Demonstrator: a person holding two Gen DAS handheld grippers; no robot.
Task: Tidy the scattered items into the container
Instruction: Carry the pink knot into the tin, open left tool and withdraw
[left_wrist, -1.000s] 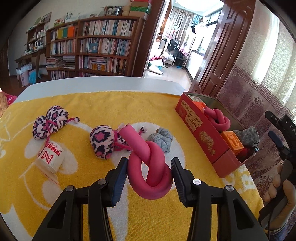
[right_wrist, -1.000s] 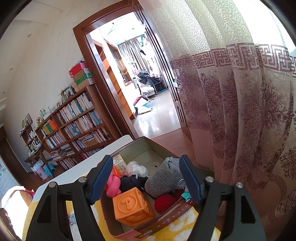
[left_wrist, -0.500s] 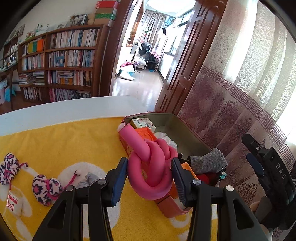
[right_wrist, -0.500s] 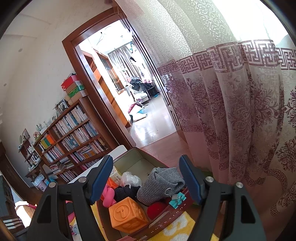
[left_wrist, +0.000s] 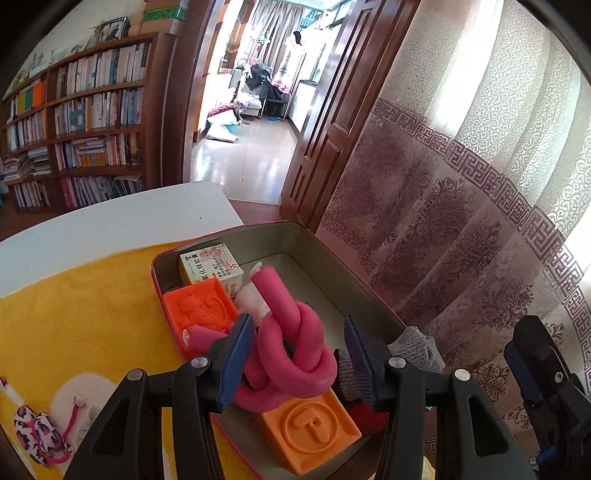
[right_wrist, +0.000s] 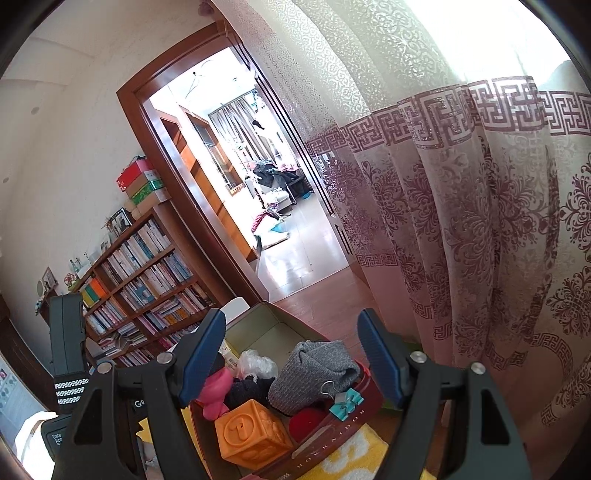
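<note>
My left gripper (left_wrist: 295, 354) is shut on a knotted pink foam tube (left_wrist: 295, 347) and holds it over the open red tin (left_wrist: 229, 232). In the tin lie an orange cube (left_wrist: 310, 432), an orange moulded block (left_wrist: 201, 306), a small medicine box (left_wrist: 212, 266), a grey sock (left_wrist: 413, 349) and another pink tube (left_wrist: 203, 336). My right gripper (right_wrist: 291, 354) is open and empty, above the tin's near end (right_wrist: 332, 424); the orange cube (right_wrist: 251, 432), grey sock (right_wrist: 314, 373) and a teal binder clip (right_wrist: 345, 400) show below it.
The tin stands at the right end of a yellow towel (left_wrist: 74, 325) on a white table (left_wrist: 110, 218). A leopard-print pouch (left_wrist: 37, 435) lies at the towel's left. A patterned curtain (left_wrist: 461, 240) hangs close behind the tin. A bookshelf (left_wrist: 74, 122) and doorway lie beyond.
My left gripper has carried the knotted pink tube from the middle of the towel rightward to above the tin. My right gripper has tilted up slightly and stayed open.
</note>
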